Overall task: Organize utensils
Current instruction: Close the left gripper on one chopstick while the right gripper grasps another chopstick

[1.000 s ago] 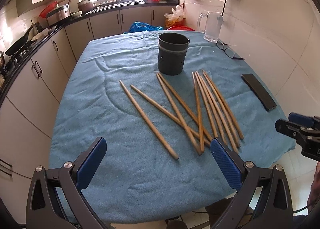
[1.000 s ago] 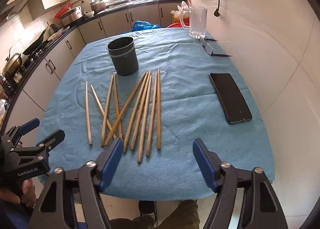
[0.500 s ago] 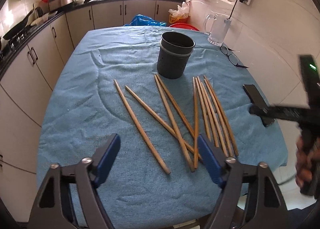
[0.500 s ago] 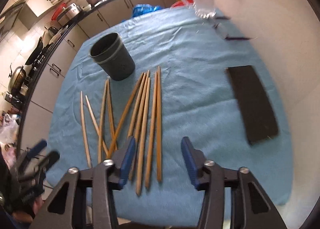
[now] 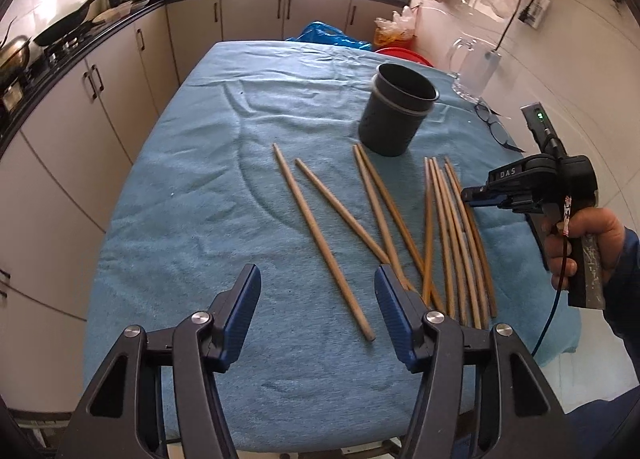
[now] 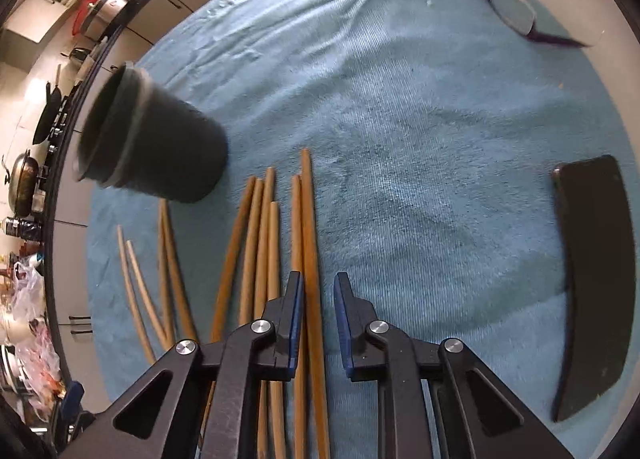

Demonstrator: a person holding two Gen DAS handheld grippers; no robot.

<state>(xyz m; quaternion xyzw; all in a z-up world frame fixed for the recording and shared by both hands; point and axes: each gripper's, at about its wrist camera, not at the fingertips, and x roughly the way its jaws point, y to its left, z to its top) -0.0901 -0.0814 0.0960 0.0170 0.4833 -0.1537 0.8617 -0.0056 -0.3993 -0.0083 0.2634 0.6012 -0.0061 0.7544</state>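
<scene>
Worktop [image 5: 192, 187]: covered by a blue towel, carrying everything below.
Holder [image 5: 396, 115]: a dark round cup, upright toward the far side — nothing visible inside from the left wrist view, so I judge no sorting done yet.
Phone [image 6: 596, 283]: dark slab lying flat at the right edge, well apart from the sticks.
Chopsticks [image 5: 456, 235]: about ten wooden ones, all loose on the towel between the holder and the near edge; a tight fan on the right, four spread to the left.
Right claw [image 6: 316, 323]: low over the fan, jaws narrowed but parted around the rightmost chopstick [image 6: 312, 259] — not yet clamped, as far as I can tell.
Left claw [image 5: 316, 315]: jaws wide apart, empty, above the near end of the leftmost chopstick [image 5: 320, 239].
Remaining: every chopstick needs lifting into the holder.
</scene>
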